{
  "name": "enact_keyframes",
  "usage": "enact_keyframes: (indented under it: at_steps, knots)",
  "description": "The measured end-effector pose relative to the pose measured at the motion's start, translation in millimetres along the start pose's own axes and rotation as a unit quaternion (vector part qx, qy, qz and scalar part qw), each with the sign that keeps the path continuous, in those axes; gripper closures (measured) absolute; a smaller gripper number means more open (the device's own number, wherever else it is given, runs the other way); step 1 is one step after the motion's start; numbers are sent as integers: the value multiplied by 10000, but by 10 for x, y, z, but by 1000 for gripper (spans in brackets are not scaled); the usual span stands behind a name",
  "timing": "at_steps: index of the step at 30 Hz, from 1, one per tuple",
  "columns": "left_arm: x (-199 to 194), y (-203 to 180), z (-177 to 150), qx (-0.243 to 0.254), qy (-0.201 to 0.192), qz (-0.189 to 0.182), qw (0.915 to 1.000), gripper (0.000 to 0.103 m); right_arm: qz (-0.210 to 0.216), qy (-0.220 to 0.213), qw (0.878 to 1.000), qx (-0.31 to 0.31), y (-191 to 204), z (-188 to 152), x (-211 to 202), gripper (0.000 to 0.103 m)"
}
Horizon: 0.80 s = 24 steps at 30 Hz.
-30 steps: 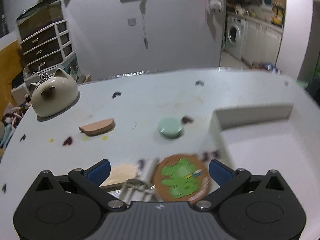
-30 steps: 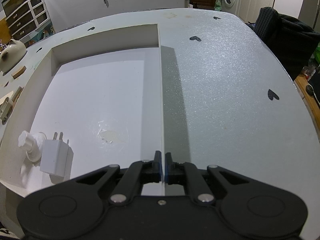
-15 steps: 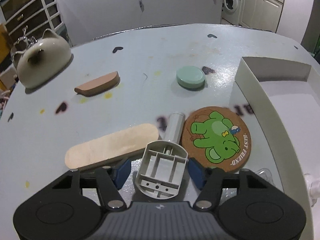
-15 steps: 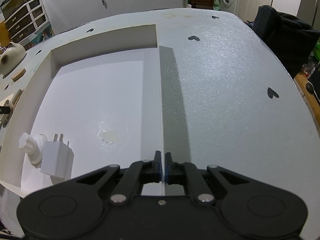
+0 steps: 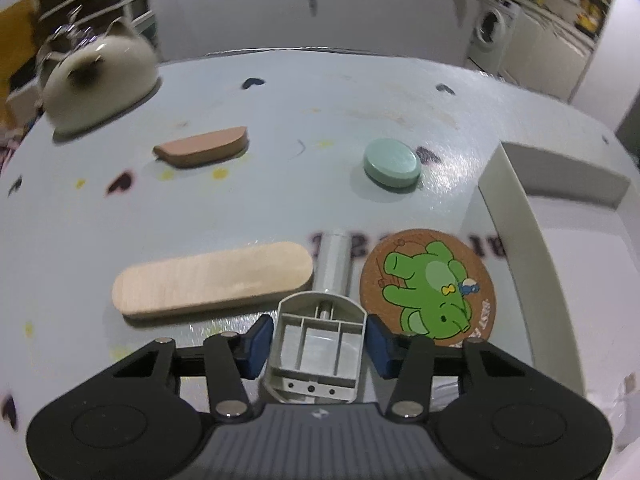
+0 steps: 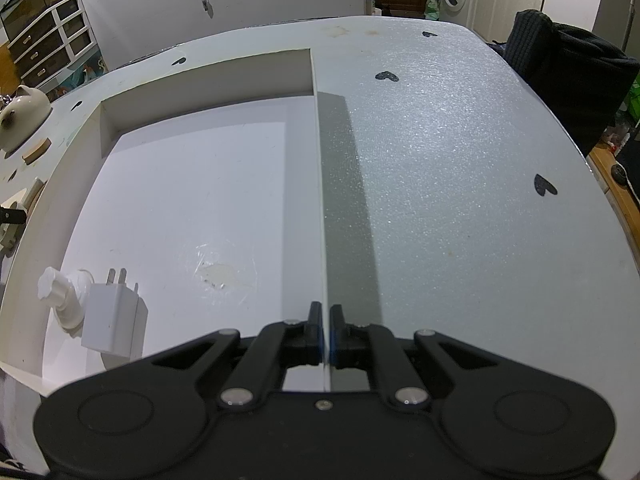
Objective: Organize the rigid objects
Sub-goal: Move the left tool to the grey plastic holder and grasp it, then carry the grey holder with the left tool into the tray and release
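A grey plastic part (image 5: pixel 320 332) with a tube-like stem lies on the table between a pale wooden slat (image 5: pixel 212 276) and a cork coaster with a green elephant (image 5: pixel 428 286). My left gripper (image 5: pixel 319 330) is closing its jaws around the part's body, and both blue pads touch its sides. My right gripper (image 6: pixel 325 320) is shut on the thin right wall (image 6: pixel 318 140) of the white tray (image 6: pixel 200 200). In the tray's near left corner lie a white plug adapter (image 6: pixel 114 320) and a white knobbed piece (image 6: pixel 60 296).
Farther back on the table are a mint-green disc (image 5: pixel 392 162), a brown half-round wooden piece (image 5: pixel 204 146) and a cream cat-shaped ceramic pot (image 5: pixel 100 76). The tray's left wall (image 5: pixel 516 216) runs just right of the coaster. A dark garment (image 6: pixel 568 76) hangs beyond the table's right edge.
My left gripper dropped toward the table and its wide jaws narrowed onto the grey plastic part. The right gripper kept still on the tray wall.
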<state>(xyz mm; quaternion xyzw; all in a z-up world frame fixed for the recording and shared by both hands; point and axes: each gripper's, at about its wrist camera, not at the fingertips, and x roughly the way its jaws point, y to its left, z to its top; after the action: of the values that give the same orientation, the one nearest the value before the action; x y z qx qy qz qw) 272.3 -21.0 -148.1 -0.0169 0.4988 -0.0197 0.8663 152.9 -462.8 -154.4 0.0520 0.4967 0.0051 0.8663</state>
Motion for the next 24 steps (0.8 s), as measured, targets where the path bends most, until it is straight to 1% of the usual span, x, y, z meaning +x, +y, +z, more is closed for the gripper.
enact_keyframes:
  at_steps: [3,6,11,14,17,20,24]
  knots:
    - [-89,50,-37,-466,-80,-134,9988,54,-1,-1,10000,-4,2,1,1,98]
    - [-219,53,-43,-822,-231,-238,9961,54,-1,0,10000,-3,1,0,0,98]
    - [-463,-81,-4,-1157,-452,-485,9911,54,1,-1,10000,-6,-1,1,4,98]
    - [-586,-272,29,-1225,-520,-731,9884,54,-3,1,10000,-12,-3,1,4,98]
    - [-666,-534,50,-1210,-493,-989,9865,54,-5,1,10000,-18,-4,2,5,98]
    - [-700,-834,64,-1148,-358,-1307,9841,54,-13,2,10000,-26,2,0,5,98]
    - [-659,-1252,60,-1007,-46,-1736,9796,54,-42,5,10000,-49,17,2,6,98]
